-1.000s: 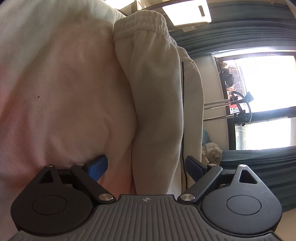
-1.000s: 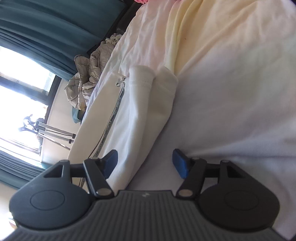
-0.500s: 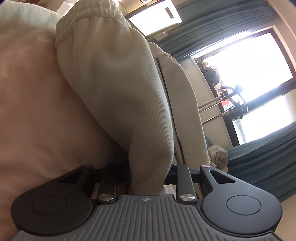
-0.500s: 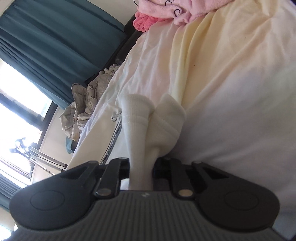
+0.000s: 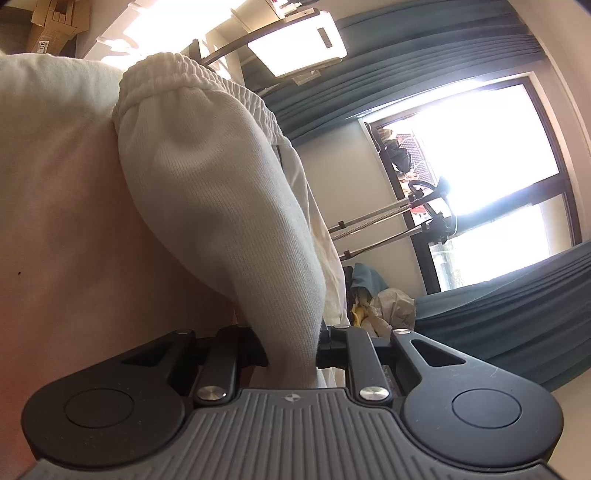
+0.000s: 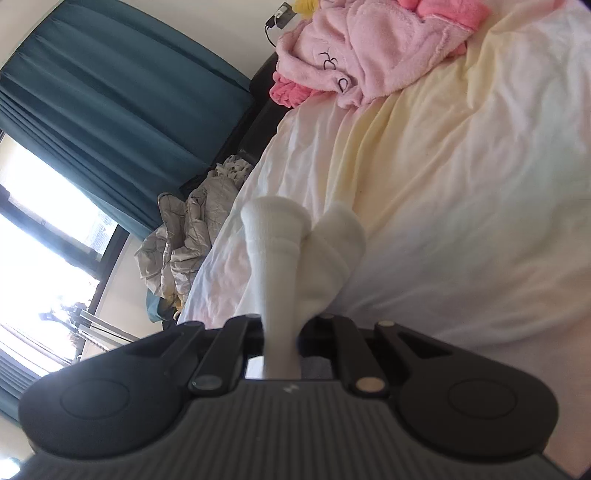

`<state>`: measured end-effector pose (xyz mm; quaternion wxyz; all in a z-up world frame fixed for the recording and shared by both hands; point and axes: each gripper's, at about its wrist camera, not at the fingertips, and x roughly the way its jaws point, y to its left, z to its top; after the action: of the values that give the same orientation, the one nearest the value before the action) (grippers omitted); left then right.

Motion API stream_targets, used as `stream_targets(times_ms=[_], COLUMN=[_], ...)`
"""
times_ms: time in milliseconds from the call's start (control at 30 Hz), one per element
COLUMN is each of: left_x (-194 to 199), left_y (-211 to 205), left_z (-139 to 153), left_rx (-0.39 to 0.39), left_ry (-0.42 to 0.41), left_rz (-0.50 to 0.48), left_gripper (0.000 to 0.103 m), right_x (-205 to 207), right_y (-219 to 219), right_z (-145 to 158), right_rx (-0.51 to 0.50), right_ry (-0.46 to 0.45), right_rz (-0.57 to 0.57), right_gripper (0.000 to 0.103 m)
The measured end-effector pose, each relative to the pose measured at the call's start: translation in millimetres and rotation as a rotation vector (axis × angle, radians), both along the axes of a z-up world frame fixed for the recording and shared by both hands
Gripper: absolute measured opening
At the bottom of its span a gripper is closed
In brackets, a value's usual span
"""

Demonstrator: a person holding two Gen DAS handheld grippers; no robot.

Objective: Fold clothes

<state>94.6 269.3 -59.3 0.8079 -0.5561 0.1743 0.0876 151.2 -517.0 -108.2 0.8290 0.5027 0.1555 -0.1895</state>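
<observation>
- Teal curtains (image 6: pixel 110 110), upper left of right wrist view.
- Bright window (image 5: pixel 491 162), right of left wrist view.
- Crumpled grey bedding (image 6: pixel 184 236), left of centre.
- Cardboard boxes (image 5: pixel 55 22), upper left.

The cream garment (image 5: pixel 229 221) was finely ribbed knit cloth; the bedsheet (image 6: pixel 461 206) smooth, matt cotton; the pink robe (image 6: pixel 373 48) fluffy fleece; both gripper bodies matt black plastic

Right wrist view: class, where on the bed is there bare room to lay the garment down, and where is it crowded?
Free: the cream bedsheet between the pink robe and the held white garment. Crowded: the robe's corner and the crumpled bedding beside the bed.
</observation>
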Motion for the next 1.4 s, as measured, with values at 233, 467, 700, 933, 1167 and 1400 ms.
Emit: stream_targets(times_ms=[233,467,700,933,1167,1400], left_x=[-16,-20,-40,-58,-32,11], left_y=[-3,-25,-65,-133,-194,-236], left_z=[-11,3,33,49,41,17], left_rx=[0.111,0.256,0.390,0.615,0.849,1.031], left_ry=[0.133,0.200,0.214,0.138,0.111,0.143], left_rz=[-0.127,-0.170,-0.192,-0.263,-0.389,-0.511], left_gripper=[0.024,0.050,0.077,0.082,0.083,0.083], right_x=[-64,-71,-74,-76,-68,-58], right_y=[-28,-38,-31,-29,-28,-26], right_z=[-19,-51,-61,-67,-66,-70], right_rx=[0.160,0.249,0.279,0.287,0.249,0.229], right_ry=[-0.002,0.058,0.068,0.050,0.035,0.010], right_rz=[-0.014,0.053,0.029,0.026,0.060,0.029], right_gripper=[0.008,0.011,0.020,0.027,0.029,0.029])
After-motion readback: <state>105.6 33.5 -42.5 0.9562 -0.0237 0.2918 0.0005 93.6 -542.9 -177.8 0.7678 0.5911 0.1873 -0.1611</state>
